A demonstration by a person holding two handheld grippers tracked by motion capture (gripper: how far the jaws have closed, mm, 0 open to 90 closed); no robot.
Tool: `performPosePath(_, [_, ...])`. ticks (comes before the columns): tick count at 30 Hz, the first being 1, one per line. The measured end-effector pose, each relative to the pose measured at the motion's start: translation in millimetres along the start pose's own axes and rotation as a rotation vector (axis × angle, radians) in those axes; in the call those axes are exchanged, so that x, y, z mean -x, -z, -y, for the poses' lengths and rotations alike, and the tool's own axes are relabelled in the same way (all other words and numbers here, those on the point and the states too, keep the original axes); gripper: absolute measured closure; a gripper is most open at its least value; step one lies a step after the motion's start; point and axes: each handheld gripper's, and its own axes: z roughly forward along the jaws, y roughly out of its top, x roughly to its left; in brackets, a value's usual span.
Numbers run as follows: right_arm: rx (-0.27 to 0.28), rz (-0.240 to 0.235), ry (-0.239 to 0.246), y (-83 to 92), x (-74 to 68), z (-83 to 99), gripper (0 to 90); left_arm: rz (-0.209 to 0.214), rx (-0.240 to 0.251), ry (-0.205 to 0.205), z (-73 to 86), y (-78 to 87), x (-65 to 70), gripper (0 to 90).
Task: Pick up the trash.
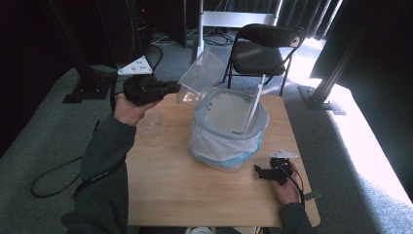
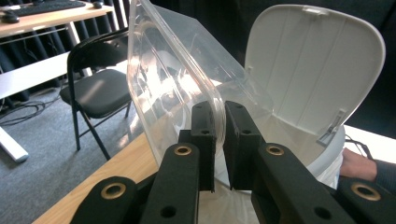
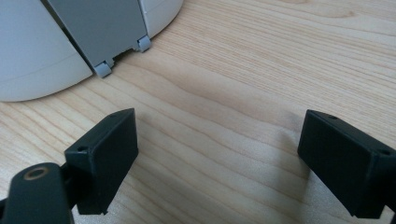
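Left claw (image 2: 219, 135) was clamped on the rim of the clear plastic container (image 2: 173, 79); jaws nearly together, only the thin edge between the pads. I held the container tilted in the air just left of the bin (image 1: 229, 129), above the far left part of the desk (image 1: 195, 190). Bin lid (image 2: 317, 65) stood raised; white liner bag visible around the bin body. A small clear cup (image 1: 150, 124) sat on the desk near my left forearm. Right claw (image 3: 219, 158) rested low over the desk at the near right, jaws wide apart, holding nothing.
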Motion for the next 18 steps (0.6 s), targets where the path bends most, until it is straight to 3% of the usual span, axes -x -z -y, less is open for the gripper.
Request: performPosePath(18, [0.0, 0.0, 0.0, 0.0, 0.0, 0.0, 11.3, 0.052, 0.003, -0.031, -8.7, -3.4, 15.0, 83.3])
